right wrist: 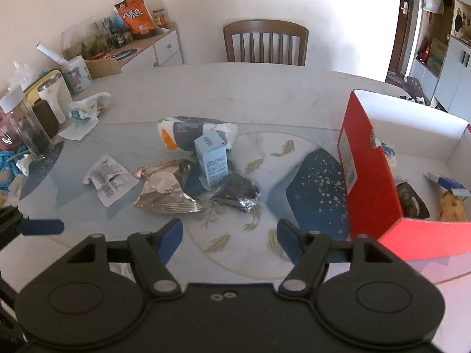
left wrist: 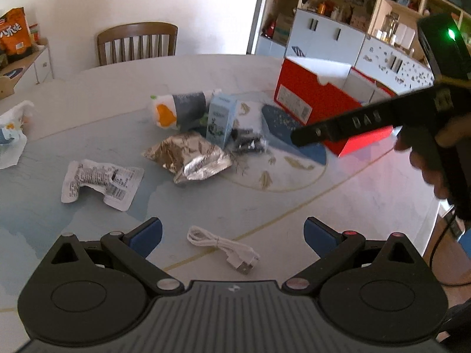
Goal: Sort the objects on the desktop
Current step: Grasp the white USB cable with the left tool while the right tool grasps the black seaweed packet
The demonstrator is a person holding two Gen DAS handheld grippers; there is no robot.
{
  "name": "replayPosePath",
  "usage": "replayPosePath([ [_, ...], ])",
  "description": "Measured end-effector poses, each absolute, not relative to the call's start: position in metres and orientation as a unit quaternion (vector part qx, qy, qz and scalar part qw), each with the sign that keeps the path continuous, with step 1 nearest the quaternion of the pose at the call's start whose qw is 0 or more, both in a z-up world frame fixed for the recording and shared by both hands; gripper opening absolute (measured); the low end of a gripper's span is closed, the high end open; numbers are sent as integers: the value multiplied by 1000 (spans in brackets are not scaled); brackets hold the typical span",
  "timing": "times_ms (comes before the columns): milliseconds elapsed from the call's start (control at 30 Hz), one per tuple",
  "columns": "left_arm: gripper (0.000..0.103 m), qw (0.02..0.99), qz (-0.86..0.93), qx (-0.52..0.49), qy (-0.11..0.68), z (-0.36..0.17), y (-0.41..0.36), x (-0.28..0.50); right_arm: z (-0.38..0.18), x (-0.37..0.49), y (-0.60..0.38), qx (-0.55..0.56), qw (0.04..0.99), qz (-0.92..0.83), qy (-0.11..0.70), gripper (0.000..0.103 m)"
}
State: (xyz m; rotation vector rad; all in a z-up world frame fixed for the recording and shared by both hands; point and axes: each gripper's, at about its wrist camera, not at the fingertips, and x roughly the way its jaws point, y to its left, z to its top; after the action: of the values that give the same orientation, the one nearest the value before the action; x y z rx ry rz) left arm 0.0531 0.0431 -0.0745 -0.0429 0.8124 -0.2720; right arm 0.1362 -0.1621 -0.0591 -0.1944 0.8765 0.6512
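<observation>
Left gripper [left wrist: 232, 236]: jaws spread wide, holding nothing, hovering over the table [left wrist: 117, 82]; a coiled white cable [left wrist: 223, 248] lies on the tabletop between its blue fingertips [left wrist: 147, 236], untouched.

Right gripper [right wrist: 229, 239]: jaws wide apart, empty, touching nothing, above the table's fish-patterned centre.

Central pile, mid-table: silver foil bag [right wrist: 167, 188], crumpled; light blue carton [right wrist: 212, 160], upright; dark packet [right wrist: 235, 192] just beside the carton; white, grey and orange pouch [right wrist: 188, 132] lying behind it.

White printed wrapper [right wrist: 109, 181]: flat, left of the foil bag, apart from the pile.

Red box [right wrist: 371, 185]: open-topped, at the table's right, several small items inside; a dark blue speckled object [right wrist: 318, 194] lies against its left wall.
</observation>
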Motion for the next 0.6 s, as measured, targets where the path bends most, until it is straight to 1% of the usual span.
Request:
replayPosePath([
  [400,103,901,-164,22,400,-110,36,67,-87,164,-147,-110,844,302,429,70],
  [600,103,896,-180,32,404,-120,38,75,-103,182,-134,-119,839,298,439,70],
])
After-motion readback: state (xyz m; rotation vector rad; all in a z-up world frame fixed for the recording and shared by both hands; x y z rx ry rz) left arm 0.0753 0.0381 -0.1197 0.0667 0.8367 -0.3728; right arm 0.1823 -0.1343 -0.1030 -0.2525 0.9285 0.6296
